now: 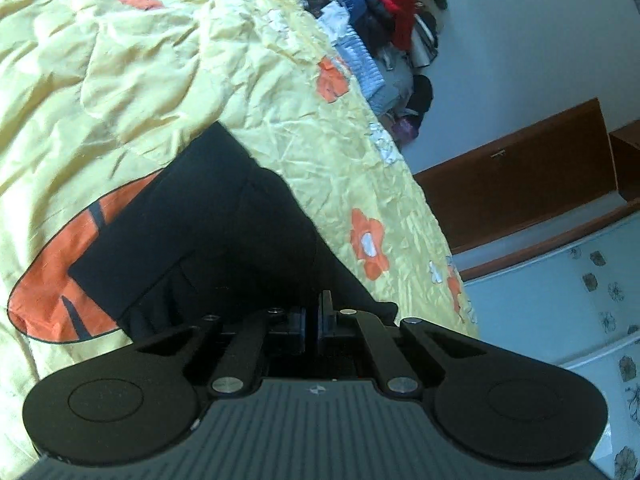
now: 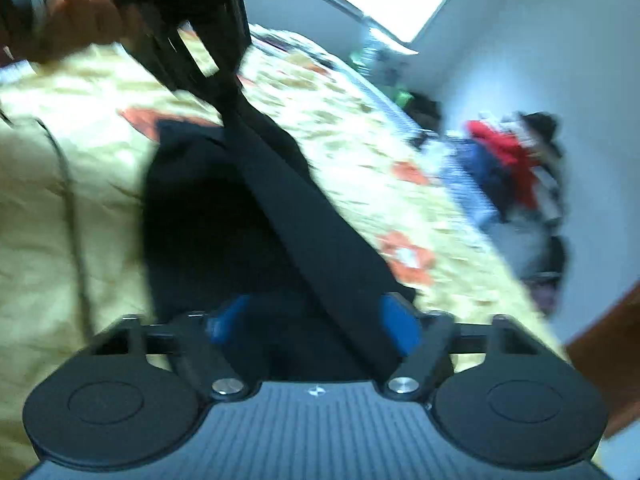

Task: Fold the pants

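Right wrist blurred, pants (image 2: 224,208) edges smeared

Right view motion-blurred; clothes pile (image 2: 508,160) indistinct.

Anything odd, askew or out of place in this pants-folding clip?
Only the clothes heap spilling off the bed's far edge, beyond the yellow bedspread. The black pants lie unevenly folded, one strip pulled up by the left tongs; right tongs open.
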The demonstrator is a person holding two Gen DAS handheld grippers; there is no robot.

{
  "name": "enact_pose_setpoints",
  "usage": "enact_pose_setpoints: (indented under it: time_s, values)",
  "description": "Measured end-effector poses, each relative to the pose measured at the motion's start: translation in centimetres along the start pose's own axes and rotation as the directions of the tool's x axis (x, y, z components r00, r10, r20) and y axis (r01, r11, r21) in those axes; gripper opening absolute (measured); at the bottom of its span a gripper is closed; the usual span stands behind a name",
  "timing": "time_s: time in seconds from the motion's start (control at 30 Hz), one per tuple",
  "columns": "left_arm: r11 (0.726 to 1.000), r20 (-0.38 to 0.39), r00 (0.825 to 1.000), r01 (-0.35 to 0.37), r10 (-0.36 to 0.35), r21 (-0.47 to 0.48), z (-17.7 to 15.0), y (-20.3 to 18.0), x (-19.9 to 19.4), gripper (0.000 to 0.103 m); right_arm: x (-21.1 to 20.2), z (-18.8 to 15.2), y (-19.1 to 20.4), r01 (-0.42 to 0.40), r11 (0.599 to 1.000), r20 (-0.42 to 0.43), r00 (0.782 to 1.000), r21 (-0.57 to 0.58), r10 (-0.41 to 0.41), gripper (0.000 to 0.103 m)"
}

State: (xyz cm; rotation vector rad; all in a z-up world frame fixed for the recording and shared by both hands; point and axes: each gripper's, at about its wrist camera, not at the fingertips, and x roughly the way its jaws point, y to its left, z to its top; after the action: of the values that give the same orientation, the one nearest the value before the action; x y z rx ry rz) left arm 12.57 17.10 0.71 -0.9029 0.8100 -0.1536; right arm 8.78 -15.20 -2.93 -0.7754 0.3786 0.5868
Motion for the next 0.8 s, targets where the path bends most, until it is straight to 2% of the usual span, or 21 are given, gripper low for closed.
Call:
enact_pose_setpoints:
  time_s: [0.1,0.13,0.17,0.23,0.33,0.43,0.53,0.67,0.8]
  values:
    - [1.0,0.009,1.0,-0.007,0.007,0.029,-0.1,-0.4,-0.3,0.004,2.1,-0.1,-0.5,0.073,0.997,-0.051,0.996,0.012,-0.072,0.075]
    - [0.999,0.009,1.0,-0.013,0.012,0.032,-0.2,-0.3,-0.4,0.004,2.9,-0.2,-1.0,0.087,0.996,-0.068,0.994,0.027,-0.085,0.063]
    - [0.999,0.006,1.0,-0.016,0.016,0.032,-0.3,-0.2,-0.5,0.004,3.6,-0.3,-1.5,0.101,0.994,-0.087,0.991,0.038,-0.098,0.035]
    - [0.999,-0.007,1.0,-0.028,0.028,0.037,-0.5,0.1,-0.5,0.004,4.4,-0.4,-2.3,0.116,0.991,-0.121,0.987,0.065,-0.107,0.005]
    - [0.99,-0.019,0.996,-0.087,0.09,0.115,-1.2,0.5,-0.7,0.004,2.8,-0.3,-1.8,0.075,0.996,-0.11,0.991,0.042,-0.07,0.004]
    - [0.981,-0.08,0.988,-0.119,0.133,0.153,-2.3,1.6,-0.2,0.004,-0.1,-0.7,-0.3,0.006,1.0,-0.132,0.991,0.006,-0.006,0.004]
    - [0.973,-0.105,0.979,-0.158,0.177,0.171,-3.5,2.6,0.6,0.004,-1.3,-1.3,1.4,-0.056,0.998,-0.167,0.985,-0.001,0.055,0.004]
    - [0.956,-0.033,0.977,-0.197,0.209,0.219,-4.1,2.4,0.1,0.008,-0.2,-1.8,2.4,-0.069,0.998,-0.185,0.98,0.01,0.07,0.004]
    - [0.92,0.091,0.968,-0.252,0.236,0.299,-4.2,1.3,-0.7,0.008,-1.0,-1.0,3.1,-0.037,0.999,-0.141,0.989,0.024,0.04,0.004]
